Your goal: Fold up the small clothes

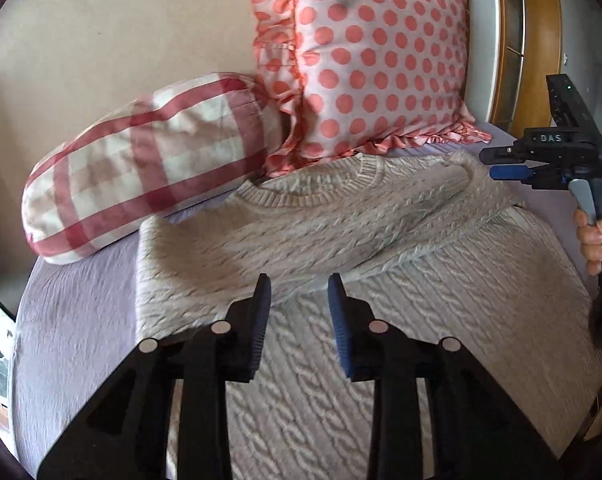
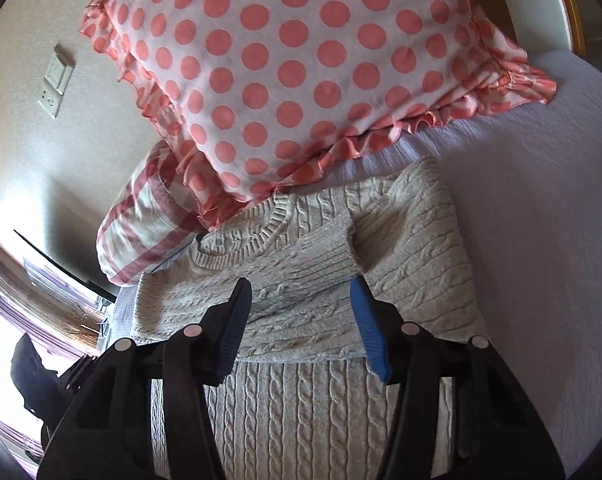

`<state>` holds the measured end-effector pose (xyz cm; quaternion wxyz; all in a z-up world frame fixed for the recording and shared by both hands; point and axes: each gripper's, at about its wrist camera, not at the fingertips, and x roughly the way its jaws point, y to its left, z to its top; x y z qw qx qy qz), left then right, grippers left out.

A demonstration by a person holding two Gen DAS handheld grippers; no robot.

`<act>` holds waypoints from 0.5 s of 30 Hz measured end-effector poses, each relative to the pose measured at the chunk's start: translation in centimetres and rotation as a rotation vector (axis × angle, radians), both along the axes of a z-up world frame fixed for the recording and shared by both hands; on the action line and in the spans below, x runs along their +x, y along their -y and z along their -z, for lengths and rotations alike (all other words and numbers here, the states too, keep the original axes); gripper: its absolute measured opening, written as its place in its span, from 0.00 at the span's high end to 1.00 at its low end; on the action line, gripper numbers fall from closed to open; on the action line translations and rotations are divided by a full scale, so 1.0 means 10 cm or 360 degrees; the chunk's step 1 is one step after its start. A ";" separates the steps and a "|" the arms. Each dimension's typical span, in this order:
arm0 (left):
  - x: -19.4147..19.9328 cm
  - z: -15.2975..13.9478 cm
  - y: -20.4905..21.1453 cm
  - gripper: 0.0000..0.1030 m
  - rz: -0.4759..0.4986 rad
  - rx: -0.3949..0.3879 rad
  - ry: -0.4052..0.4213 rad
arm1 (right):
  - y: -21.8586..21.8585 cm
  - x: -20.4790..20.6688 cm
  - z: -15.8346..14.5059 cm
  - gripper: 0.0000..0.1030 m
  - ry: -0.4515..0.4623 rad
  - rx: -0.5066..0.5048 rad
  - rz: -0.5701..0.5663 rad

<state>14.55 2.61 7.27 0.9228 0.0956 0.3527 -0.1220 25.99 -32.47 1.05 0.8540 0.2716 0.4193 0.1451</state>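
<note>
A cream cable-knit sweater [image 1: 381, 320] is lying flat on the bed [image 1: 77, 320], which is wearing a pale lilac cover, and both sleeves are lying folded across the chest so they are crossing just below the ribbed collar [image 2: 241, 236]. The left tongs [image 1: 297, 292] are hovering over the middle of the sweater with their two fingers standing apart and gripping nothing; the folded sleeve is running right across in front of their tips. The right tongs [image 2: 299, 296] are likewise hanging above the garment, fingers spread wide and holding nothing, with the sleeve cuff [image 2: 353, 252] sitting just ahead of their right finger. In the left wrist view those right tongs [image 1: 501, 164] are showing far off to the right, poking in near the sweater's shoulder, with the person's right hand [image 1: 593, 236] wrapping round the grey handle.

Beyond both pairs of tongs, past the collar, a white pillow with coral polka dots and a frill [image 2: 293, 72] is leaning up against the beige wall [image 1: 121, 40], its lower edge touching the neckline. Ahead and to the left of the tongs, a red-and-white checked bolster [image 1: 141, 168] is lying beside the sweater's shoulder. A wall socket plate [image 2: 55, 84] is sitting on the wall further left
</note>
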 end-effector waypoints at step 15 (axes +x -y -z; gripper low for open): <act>-0.82 0.31 -1.14 0.44 -0.0192 -0.0404 -0.0250 | 0.15 -0.02 0.04 0.88 0.0047 -0.0129 0.0253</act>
